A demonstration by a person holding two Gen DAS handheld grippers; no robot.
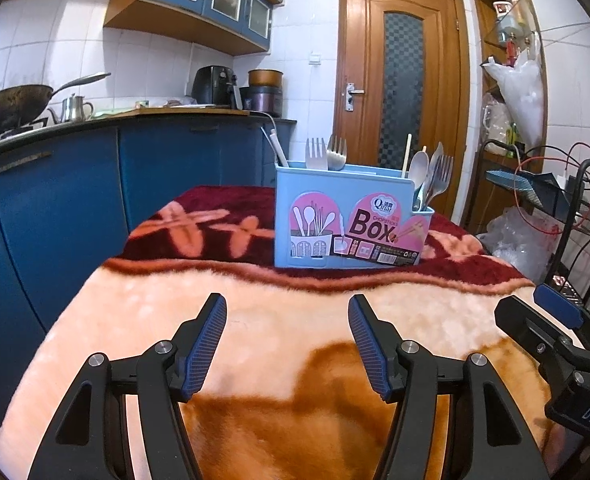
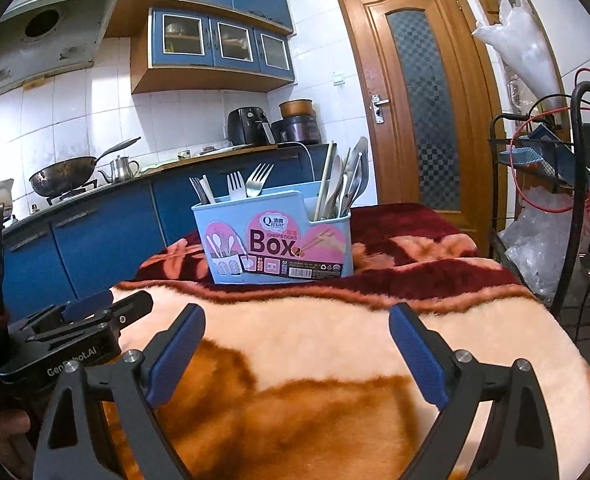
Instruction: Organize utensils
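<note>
A light blue chopsticks box (image 1: pixel 351 220) (image 2: pixel 275 236) stands upright on the far part of the blanket-covered table. Two forks (image 1: pixel 327 154) (image 2: pixel 251 184) stick up from its middle section. Spoons, a fork and chopsticks (image 1: pixel 431 178) (image 2: pixel 345 184) fill its right section. A pale utensil handle (image 1: pixel 278 148) leans at its left end. My left gripper (image 1: pixel 287 340) hovers open over the near blanket with nothing between its fingers. My right gripper (image 2: pixel 297 350) is open wider, also holding nothing. Each gripper shows at the edge of the other's view.
The plush blanket (image 1: pixel 279 312) is peach, orange and dark red. Blue kitchen cabinets with a wok (image 1: pixel 13 108) and kettle stand to the left. A wooden door (image 1: pixel 403 92) is behind the box. A black wire rack (image 2: pixel 567 208) with bags and cables crowds the right table edge.
</note>
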